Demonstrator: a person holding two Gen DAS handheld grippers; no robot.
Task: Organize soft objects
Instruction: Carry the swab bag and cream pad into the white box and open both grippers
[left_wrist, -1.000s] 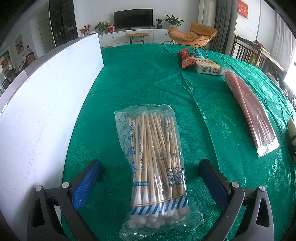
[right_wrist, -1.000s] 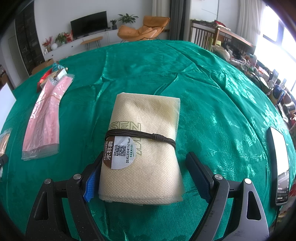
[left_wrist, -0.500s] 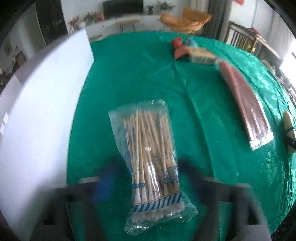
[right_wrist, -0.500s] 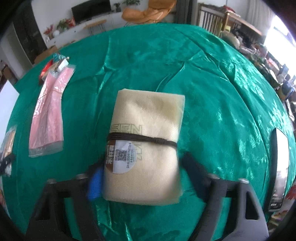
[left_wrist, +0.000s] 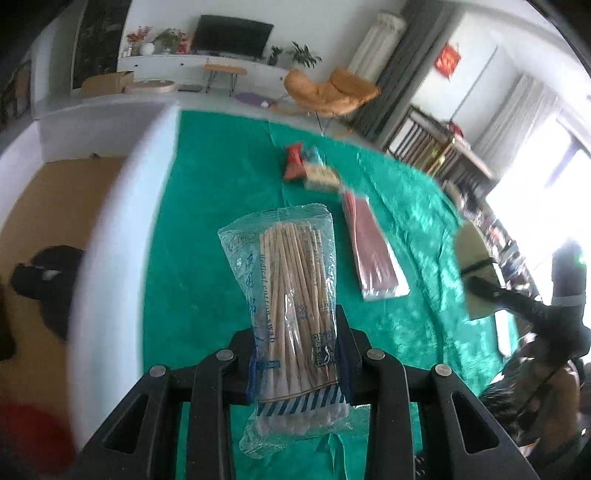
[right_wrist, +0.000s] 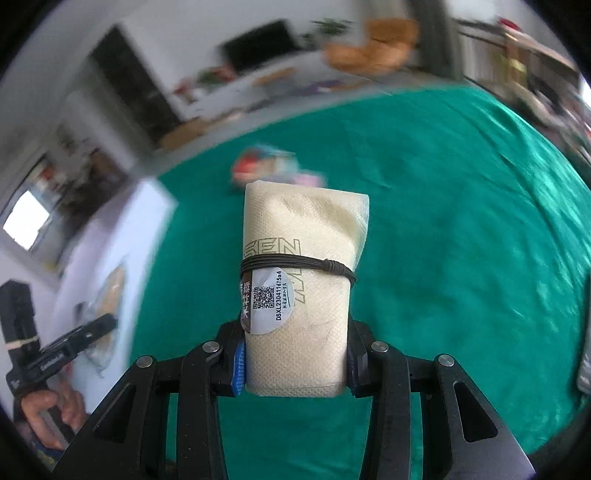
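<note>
Left gripper (left_wrist: 295, 354): I find its fingers pinching the cotton swab bag (left_wrist: 291, 295) near the tip end, the bag clear of the desk (left_wrist: 207, 236).
Swab bag axis: long axis runs straight ahead, in line with the fingers.
White box (left_wrist: 110, 258): lies just left of the left gripper; its brown floor shows over the wall. I judge this the drop target.
Nearer arm: the left, by my reading.
Right gripper (right_wrist: 293, 363): fingers clamped on the lower end of the folded beige cloth bundle (right_wrist: 303, 288), lifted off the desk.
Bundle axis: also straight ahead; the box wall lies well to its left, beyond the left gripper.
</note>
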